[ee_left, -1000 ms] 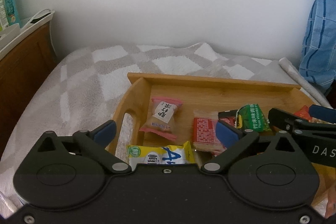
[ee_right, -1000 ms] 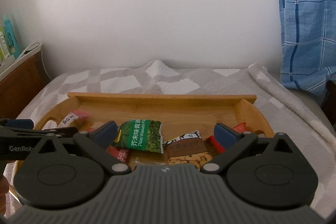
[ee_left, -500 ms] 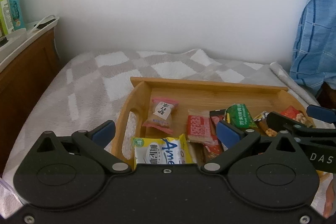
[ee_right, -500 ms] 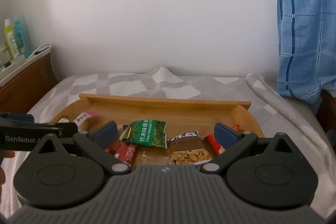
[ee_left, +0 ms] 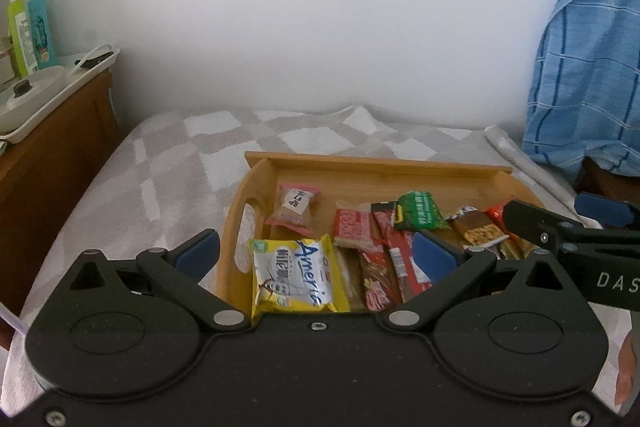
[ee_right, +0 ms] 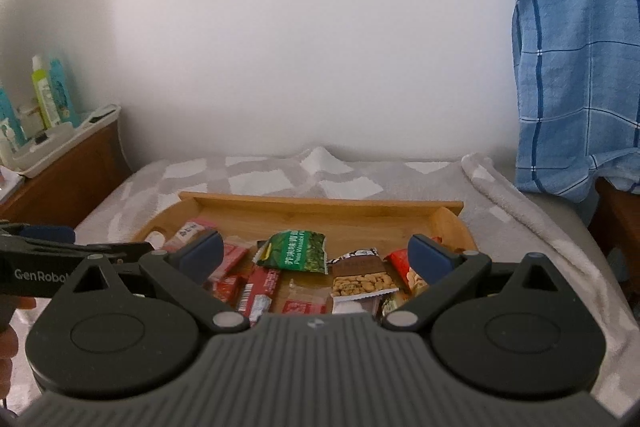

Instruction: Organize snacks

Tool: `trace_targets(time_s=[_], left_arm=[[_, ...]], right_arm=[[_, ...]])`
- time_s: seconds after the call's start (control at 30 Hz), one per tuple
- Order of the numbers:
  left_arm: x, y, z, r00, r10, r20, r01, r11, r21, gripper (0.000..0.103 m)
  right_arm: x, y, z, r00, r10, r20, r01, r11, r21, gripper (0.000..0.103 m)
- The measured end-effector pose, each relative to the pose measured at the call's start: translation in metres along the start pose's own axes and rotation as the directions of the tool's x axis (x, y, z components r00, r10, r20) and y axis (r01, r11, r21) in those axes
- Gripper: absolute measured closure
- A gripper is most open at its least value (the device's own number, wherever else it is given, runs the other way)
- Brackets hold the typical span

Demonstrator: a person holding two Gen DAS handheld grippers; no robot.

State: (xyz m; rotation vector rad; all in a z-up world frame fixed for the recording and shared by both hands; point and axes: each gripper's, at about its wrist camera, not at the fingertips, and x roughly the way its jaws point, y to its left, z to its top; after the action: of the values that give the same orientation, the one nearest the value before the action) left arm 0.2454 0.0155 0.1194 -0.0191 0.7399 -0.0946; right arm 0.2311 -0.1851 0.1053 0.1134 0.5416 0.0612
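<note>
A wooden tray (ee_left: pixel 372 163) (ee_right: pixel 320 203) lies on a checked blanket and holds several snack packets. Among them are a yellow packet (ee_left: pixel 294 273) at the near left, a pink-ended sweet (ee_left: pixel 295 205) (ee_right: pixel 188 231), a green pea packet (ee_left: pixel 418 211) (ee_right: pixel 296 251), a peanut bar (ee_right: pixel 362 277) and red wrappers (ee_left: pixel 384 251) (ee_right: pixel 260 285). My left gripper (ee_left: pixel 316 253) hovers open over the tray's near left side, nothing between its fingers. My right gripper (ee_right: pixel 316 251) hovers open over the tray's near edge, also empty. Each gripper shows at the edge of the other's view.
The grey and white checked blanket (ee_left: pixel 168 179) covers the bed around the tray. A wooden cabinet (ee_left: pixel 44 155) at the left carries a white tray with bottles (ee_left: pixel 28 27). A blue checked cloth (ee_right: pixel 580 59) hangs at the right. A white wall stands behind.
Both grippers have pulled back and risen from the tray, so more of the tray and the room shows. Both stay open and empty. The snacks have not moved.
</note>
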Motion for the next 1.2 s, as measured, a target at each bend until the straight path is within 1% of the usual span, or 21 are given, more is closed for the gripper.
trace_targets(time_s=[0.1,0.27,0.43,0.6,0.73,0.87,1.03,1.2], left_arm=[[-0.012,-0.003,-0.005,1.000,0.002,0.008,-0.002,1.000,0.007,0.001],[-0.030,-0.003,-0.016,1.000,-0.016,0.006,0.016,1.000,-0.002,0.001],[-0.049,-0.008,-0.031,1.000,-0.007,0.026,0.007,1.000,0.011,0.001],[-0.064,-0.011,-0.045,0.999,-0.013,0.043,0.012,1.000,0.028,0.001],[-0.074,-0.014,-0.055,0.999,-0.014,0.050,0.012,0.999,0.041,0.000],[-0.084,-0.015,-0.064,0.998,-0.013,0.064,0.011,0.999,0.031,0.000],[-0.094,-0.014,-0.079,0.998,-0.021,0.055,0.020,1.000,0.018,0.000],[-0.102,-0.014,-0.097,0.998,-0.009,0.056,0.008,1.000,0.017,0.000]], right_arm=[[-0.011,0.001,-0.001,1.000,0.008,0.007,-0.008,1.000,0.000,0.000],[-0.029,0.003,-0.006,1.000,0.017,0.017,-0.017,1.000,-0.004,0.000],[-0.048,0.005,-0.012,0.999,0.023,0.030,-0.022,1.000,-0.012,0.000],[-0.065,0.006,-0.020,0.999,0.021,0.043,-0.020,1.000,-0.024,0.000],[-0.078,0.006,-0.027,0.998,0.019,0.053,-0.018,0.999,-0.032,0.000],[-0.089,0.006,-0.033,0.998,0.021,0.063,-0.019,0.999,-0.029,0.000],[-0.099,0.005,-0.042,0.997,0.025,0.071,-0.024,1.000,-0.016,0.000],[-0.110,0.006,-0.055,0.996,0.020,0.086,-0.018,1.000,-0.025,0.000]])
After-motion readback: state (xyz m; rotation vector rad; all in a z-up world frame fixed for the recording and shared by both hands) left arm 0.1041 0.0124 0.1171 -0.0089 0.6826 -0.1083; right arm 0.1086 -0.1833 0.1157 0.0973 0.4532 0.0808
